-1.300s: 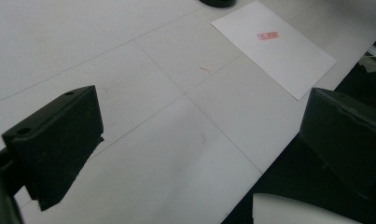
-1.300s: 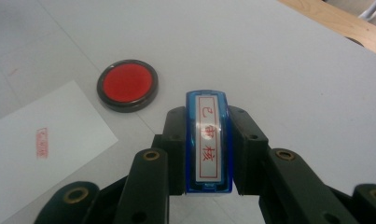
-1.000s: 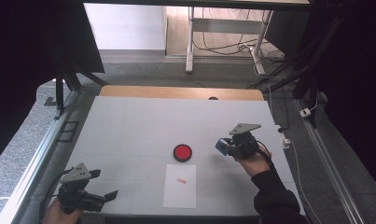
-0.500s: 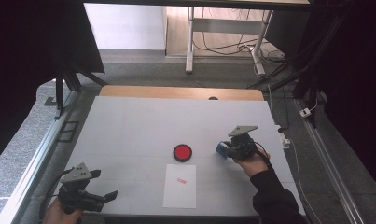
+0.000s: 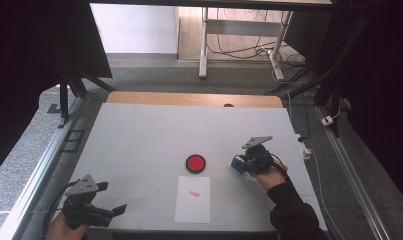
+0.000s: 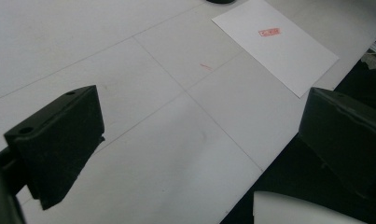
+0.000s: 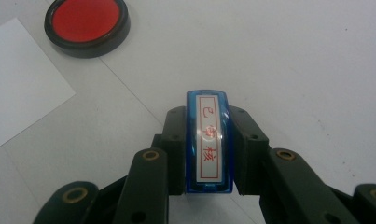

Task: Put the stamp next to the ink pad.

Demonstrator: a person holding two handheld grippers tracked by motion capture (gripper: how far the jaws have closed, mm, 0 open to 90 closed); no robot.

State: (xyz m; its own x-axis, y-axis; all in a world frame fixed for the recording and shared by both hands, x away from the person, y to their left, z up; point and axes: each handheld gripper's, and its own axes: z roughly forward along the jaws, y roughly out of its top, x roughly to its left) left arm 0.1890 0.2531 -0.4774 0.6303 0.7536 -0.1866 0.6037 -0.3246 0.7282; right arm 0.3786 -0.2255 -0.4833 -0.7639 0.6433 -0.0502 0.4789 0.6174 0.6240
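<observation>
Broadly, the white table carries three small things near its front middle: a sheet of paper with a red mark already on it, a round red ink pad just beyond the sheet, and, to the pad's right, the blue stamp held in the right gripper. That gripper's jaws are clamped on the stamp's two long sides, low over the table and apart from both pad and paper. The left gripper sits at the near left corner with its jaws spread wide and nothing between them.

Risks, as I judge them: the stamp is narrow and smooth-sided, so a tilt of the hand could let it twist in the pads and print crooked or smeared; the loose sheet could slide or lift with the stamp, since nothing pins it.

View notes: the right gripper view gives the stamp's label with red characters, which the high view reduces to a blue speck. The left gripper view gives the paper's red imprint; its wording is too small to read, probably the same text.
</observation>
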